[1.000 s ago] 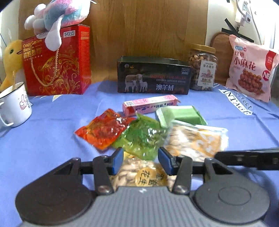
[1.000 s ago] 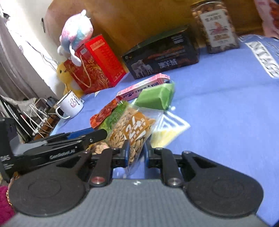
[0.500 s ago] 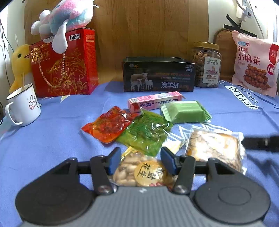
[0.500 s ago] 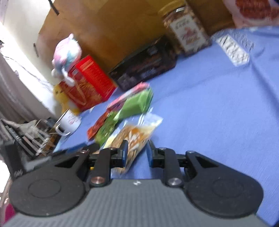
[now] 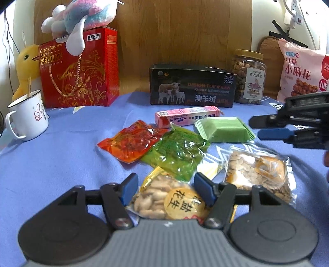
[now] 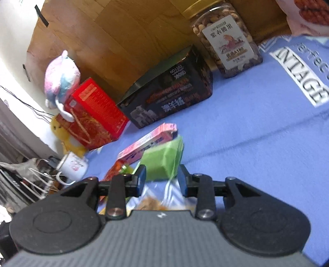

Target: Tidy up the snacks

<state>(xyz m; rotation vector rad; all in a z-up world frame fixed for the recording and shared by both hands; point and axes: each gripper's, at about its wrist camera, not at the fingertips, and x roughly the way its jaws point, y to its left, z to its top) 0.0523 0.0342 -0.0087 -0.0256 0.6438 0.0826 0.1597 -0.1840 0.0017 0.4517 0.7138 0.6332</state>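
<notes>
Left gripper [image 5: 165,188] has its 2 blue-padded fingers spread wide around the clear peanut bag with the yellow round label [image 5: 168,200], not squeezing it. Right gripper [image 6: 161,177] is open too, with the flat green wrapped snack packet [image 6: 162,161] just past its fingertips and the clear seed bag with the orange label [image 5: 258,174] lying beneath it.

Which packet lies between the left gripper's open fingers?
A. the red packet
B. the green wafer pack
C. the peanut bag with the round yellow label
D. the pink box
C: the peanut bag lies on the blue cloth between the left gripper's parted fingers, not yet clamped.

Plush toy [image 5: 82,18] atop gift box [image 5: 79,69].
</notes>
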